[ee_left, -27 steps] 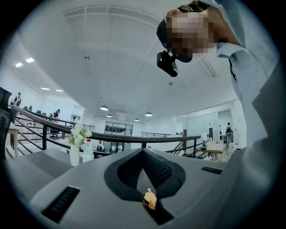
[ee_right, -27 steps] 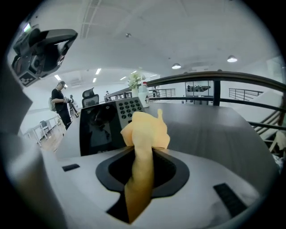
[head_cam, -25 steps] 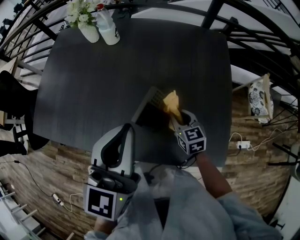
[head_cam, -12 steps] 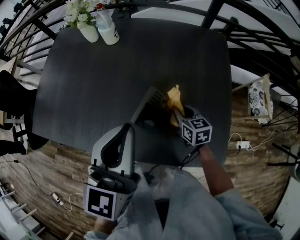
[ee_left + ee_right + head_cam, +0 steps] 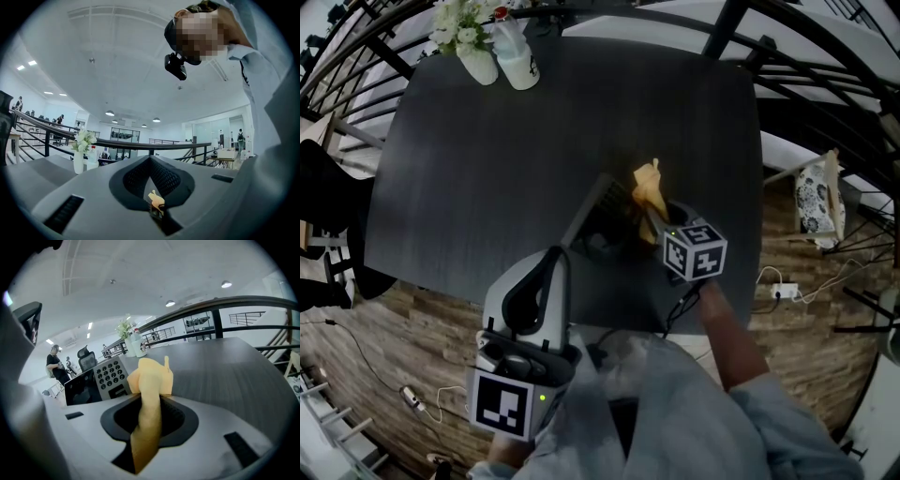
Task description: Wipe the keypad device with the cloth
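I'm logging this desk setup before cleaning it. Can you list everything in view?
table: one, dark grey, centre of the head view
keypad device: one, grey with a dark screen, near part of the table
cloth: one, yellow, beside the device's keys
vase of flowers: one, white, table's far left corner
bottle: one, white, beside the vase
bag: one, pale and patterned, off the table at right
left tongs: shut, empty
right tongs: shut on the cloth
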Demonstrator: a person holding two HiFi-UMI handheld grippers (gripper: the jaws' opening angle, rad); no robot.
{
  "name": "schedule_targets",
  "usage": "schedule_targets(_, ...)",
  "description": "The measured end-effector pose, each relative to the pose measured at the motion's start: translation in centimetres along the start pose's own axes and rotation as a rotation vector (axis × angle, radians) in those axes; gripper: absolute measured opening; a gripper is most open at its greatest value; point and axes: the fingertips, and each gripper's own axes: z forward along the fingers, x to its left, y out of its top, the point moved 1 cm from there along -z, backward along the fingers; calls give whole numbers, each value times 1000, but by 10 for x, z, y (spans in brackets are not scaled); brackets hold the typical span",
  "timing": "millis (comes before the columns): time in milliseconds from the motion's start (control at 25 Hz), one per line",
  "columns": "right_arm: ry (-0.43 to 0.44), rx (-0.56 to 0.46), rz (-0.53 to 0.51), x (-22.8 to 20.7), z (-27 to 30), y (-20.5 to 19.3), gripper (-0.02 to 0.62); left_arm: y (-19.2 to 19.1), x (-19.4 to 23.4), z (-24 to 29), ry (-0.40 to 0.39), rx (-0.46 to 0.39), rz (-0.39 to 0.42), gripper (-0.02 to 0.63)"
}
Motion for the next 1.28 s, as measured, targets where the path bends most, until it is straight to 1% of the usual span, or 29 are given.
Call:
schedule_targets(560,47,-71,-47,37,12,57,100,9,8,-8,5,-27,3,12)
schedule_targets(720,54,-86,-57,46,13,65,100,10,12,-10,5,-33,2,13)
schedule_targets(920,78,-116,-41,57,8,72,100,11,14,-12,-7,-38,5,13)
schedule_targets(1080,66,-153,-17,61,-5,77,100,12,14,-14,-23,-44,10,12)
schedule_targets(1280,20,-227,-26,63,-34,91,100,17,12,-13,-51,-60,14,13)
